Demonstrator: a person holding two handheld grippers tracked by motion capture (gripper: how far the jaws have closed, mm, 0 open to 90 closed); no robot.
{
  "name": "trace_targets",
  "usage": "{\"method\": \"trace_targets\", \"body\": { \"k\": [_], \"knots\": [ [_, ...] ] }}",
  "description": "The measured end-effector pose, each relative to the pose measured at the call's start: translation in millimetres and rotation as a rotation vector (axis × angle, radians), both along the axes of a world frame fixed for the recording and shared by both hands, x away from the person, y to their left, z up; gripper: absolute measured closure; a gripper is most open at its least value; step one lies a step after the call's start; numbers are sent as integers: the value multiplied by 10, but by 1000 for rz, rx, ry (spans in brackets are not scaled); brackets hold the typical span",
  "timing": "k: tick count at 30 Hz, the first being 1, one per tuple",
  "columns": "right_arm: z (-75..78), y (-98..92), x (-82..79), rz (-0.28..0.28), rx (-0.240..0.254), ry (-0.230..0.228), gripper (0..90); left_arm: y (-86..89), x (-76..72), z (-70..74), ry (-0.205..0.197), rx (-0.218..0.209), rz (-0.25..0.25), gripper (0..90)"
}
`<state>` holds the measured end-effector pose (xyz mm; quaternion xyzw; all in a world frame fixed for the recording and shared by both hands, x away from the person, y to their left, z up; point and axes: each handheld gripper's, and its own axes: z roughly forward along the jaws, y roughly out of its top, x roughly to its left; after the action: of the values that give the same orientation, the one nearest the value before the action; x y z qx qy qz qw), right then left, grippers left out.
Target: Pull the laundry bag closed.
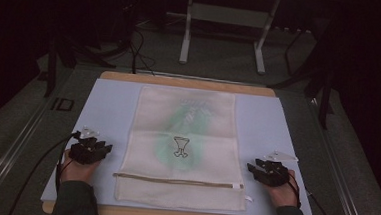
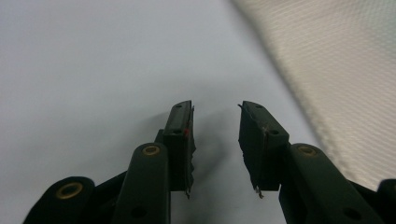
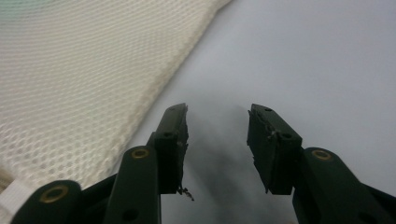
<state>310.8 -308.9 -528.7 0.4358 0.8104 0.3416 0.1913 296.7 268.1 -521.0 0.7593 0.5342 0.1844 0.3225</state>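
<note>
Mesh bag: lay flat at the centre of the high view, cream-coloured, long side running away from the person; a small dark outline drawing sat on a pale green patch at its middle.
Zipper: ran across the bag near its lower edge, closed as far as could be seen.
White mat: lay under the bag and showed bare on both sides of it.
Desk: its wooden edge showed along the top of the mat.
Left gripper: sat lower left in the high view, just beside the bag's left edge and apart from it; fingers wide apart with nothing between them, over bare mat.
Right gripper: sat lower right, near the bag's right edge without touching it; fingers wide apart, nothing between them.
</note>
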Motion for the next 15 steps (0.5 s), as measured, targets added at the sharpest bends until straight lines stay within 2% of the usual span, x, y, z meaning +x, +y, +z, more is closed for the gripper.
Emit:
{"method": "trace_targets", "body": {
  "k": [5,9,15],
  "knots": [
    [-1,21,-13,15,1,6,555,-25,-36,29,-7,-13,-35,650],
    [16,60,-36,38,5,9,581,-55,-74,46,-8,-21,-78,650],
    [25,108,-58,70,4,14,577,-80,-64,56,-12,-44,-125,667]
  ]
}}
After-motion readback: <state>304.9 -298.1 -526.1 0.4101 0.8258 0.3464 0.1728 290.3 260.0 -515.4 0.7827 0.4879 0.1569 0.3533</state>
